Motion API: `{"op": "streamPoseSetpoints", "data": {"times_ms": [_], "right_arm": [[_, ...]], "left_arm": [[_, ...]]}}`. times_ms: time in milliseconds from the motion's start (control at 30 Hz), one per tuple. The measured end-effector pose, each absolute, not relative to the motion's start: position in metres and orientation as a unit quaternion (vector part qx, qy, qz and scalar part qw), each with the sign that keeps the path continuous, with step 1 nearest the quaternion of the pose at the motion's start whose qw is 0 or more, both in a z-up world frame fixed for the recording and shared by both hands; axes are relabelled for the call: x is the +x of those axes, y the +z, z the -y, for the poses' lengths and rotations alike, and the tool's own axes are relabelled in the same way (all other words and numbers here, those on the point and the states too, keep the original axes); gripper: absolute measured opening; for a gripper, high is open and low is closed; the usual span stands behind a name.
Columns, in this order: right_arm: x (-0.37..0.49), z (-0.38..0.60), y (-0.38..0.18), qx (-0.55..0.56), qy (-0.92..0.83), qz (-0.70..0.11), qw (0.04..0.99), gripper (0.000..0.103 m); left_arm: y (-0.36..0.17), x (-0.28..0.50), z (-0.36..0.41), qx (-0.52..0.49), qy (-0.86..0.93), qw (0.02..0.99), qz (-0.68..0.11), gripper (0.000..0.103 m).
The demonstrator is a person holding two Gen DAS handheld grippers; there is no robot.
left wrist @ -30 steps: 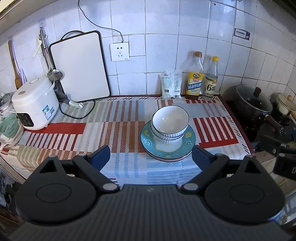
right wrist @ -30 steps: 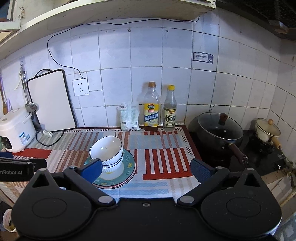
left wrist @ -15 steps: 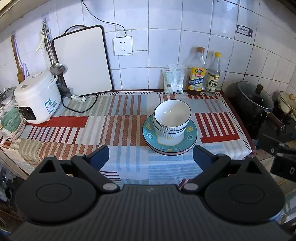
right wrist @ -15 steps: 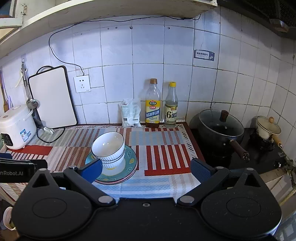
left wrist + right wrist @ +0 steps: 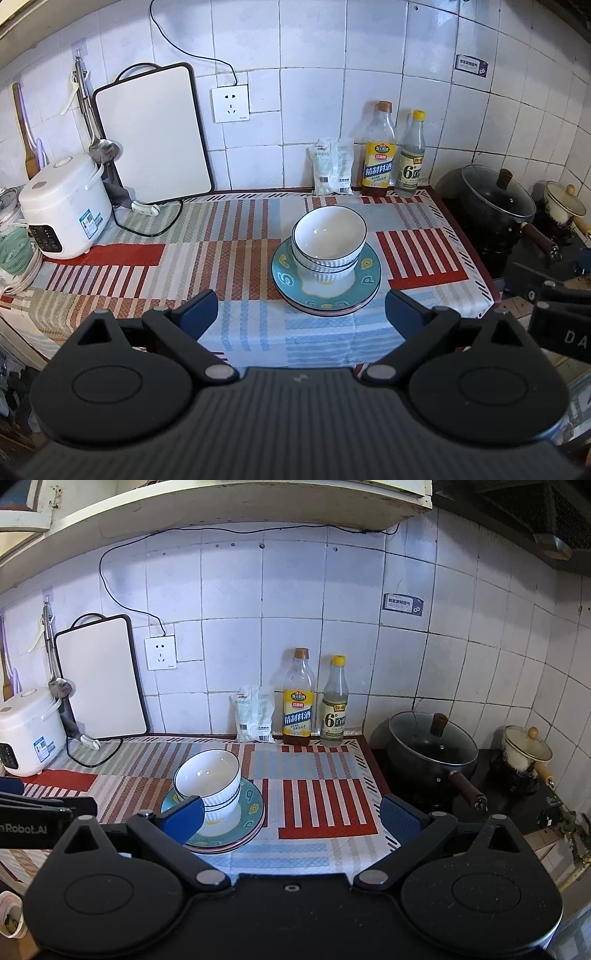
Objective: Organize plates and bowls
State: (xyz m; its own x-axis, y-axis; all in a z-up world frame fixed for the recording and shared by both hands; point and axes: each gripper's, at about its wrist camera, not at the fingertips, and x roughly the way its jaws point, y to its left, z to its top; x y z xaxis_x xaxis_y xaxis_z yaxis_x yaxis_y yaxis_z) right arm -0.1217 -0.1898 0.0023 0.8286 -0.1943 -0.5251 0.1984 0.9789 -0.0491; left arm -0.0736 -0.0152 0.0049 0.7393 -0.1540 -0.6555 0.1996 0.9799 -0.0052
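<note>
Two white ribbed bowls (image 5: 328, 240) are nested and stand on a stack of plates, teal on top (image 5: 364, 275), on the striped tablecloth. The same bowls (image 5: 208, 779) and plates (image 5: 251, 803) show in the right wrist view. My left gripper (image 5: 300, 314) is open and empty, held back from the counter's front edge, short of the stack. My right gripper (image 5: 291, 816) is open and empty, held back to the right of the stack; its left finger (image 5: 183, 818) overlaps the plates in view.
A rice cooker (image 5: 64, 210) and white cutting board (image 5: 151, 134) stand at the back left. A packet (image 5: 332, 166) and two bottles (image 5: 380, 151) stand against the wall. A lidded black pot (image 5: 495, 206) and small pot (image 5: 563, 205) sit on the stove at right.
Both grippers have drawn back and risen slightly from the counter, so more wall shows. The bowls and plates have not moved. Both grippers stay open.
</note>
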Motion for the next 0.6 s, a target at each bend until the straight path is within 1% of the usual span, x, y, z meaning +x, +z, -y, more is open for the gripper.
{"op": "streamPoseSetpoints", "data": {"times_ms": [600], "right_arm": [[-0.1203,0.1919,0.0010,0.006,-0.106,-0.283,0.953,0.102]], "left_arm": [[0.0062,-0.0715,0.0155,0.035,-0.097,0.936,-0.337,0.098]]}}
